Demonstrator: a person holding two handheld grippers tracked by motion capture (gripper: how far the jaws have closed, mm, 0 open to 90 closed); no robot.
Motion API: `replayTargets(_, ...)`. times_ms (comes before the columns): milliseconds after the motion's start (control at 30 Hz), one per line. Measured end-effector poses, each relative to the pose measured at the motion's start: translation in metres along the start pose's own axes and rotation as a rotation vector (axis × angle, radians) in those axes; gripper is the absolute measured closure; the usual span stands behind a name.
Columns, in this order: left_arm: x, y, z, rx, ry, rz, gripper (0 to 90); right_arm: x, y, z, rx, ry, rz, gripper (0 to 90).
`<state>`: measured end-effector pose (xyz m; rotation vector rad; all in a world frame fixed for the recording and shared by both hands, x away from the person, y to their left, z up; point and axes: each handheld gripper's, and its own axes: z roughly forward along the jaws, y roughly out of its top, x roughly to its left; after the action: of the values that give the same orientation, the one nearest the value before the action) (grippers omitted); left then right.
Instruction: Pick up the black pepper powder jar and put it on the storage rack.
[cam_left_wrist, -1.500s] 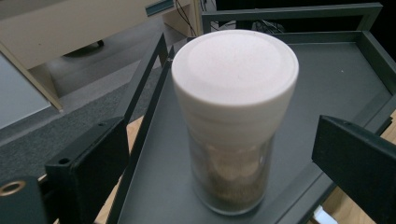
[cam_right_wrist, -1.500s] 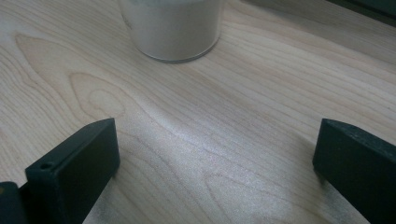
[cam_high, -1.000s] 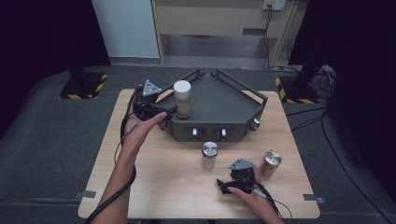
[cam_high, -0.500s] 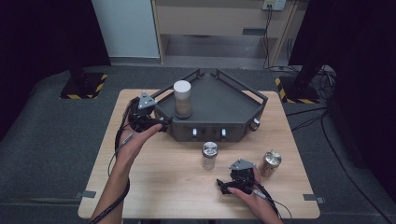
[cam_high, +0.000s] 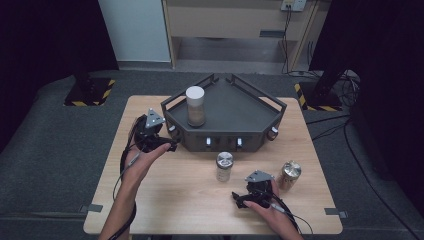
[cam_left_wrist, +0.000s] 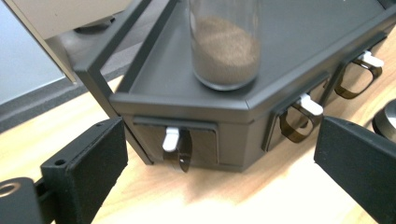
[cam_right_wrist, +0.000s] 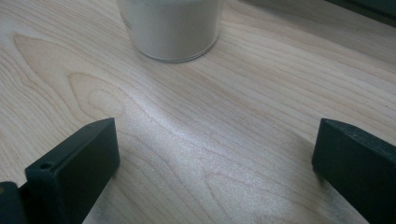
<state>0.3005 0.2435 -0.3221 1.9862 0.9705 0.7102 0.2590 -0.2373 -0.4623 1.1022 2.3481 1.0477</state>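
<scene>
Nearest the person's side of the pale wooden table (cam_high: 165, 200), the right gripper (cam_high: 248, 196) is rested low on the wood with its jaws spread wide and empty, pointed toward the small glass jar of white powder with a silver lid (cam_high: 224, 166), a brass-coloured can (cam_high: 289, 174) standing just beyond its right. Farther off, the left gripper (cam_high: 162, 141) is held in a raised hand at the left front corner of the dark grey angular tray (cam_high: 240, 107), jaws wide and empty before a white lever (cam_left_wrist: 171, 139). On that tray's left part a tall glass jar of brown powder with a white lid (cam_high: 195, 106) is stood upright, with bare wood left along the table's edges and grey carpet (cam_high: 45, 145) all round.
</scene>
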Motion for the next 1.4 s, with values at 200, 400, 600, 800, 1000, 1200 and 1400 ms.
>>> replayTargets(200, -0.002, -0.012, -0.003, 0.009, 0.008, -0.016, 1.5, 0.001, 0.000, 0.000, 0.000, -0.005, 0.004, 0.8)
replayTargets(400, -0.003, -0.025, -0.003, 0.018, 0.005, -0.034, 1.5, 0.001, 0.000, 0.000, 0.000, -0.005, 0.005, 0.8)
replayTargets(600, -0.003, -0.035, -0.002, 0.029, -0.009, -0.045, 1.5, 0.001, 0.000, 0.000, 0.000, -0.005, 0.005, 0.8)
replayTargets(800, -0.008, -0.044, -0.002, 0.040, -0.007, -0.041, 1.5, 0.001, 0.000, 0.000, 0.000, -0.005, 0.005, 0.8)
replayTargets(1000, -0.010, -0.055, 0.002, 0.061, -0.012, -0.053, 1.6, 0.001, 0.000, 0.000, 0.000, -0.005, 0.005, 0.8)
replayTargets(1200, -0.013, -0.067, 0.004, 0.076, -0.011, -0.061, 1.6, 0.001, 0.000, 0.000, 0.000, -0.005, 0.005, 0.8)
replayTargets(1400, -0.015, -0.077, 0.006, 0.096, -0.011, -0.063, 1.5, 0.001, 0.000, 0.000, 0.000, -0.005, 0.005, 0.8)
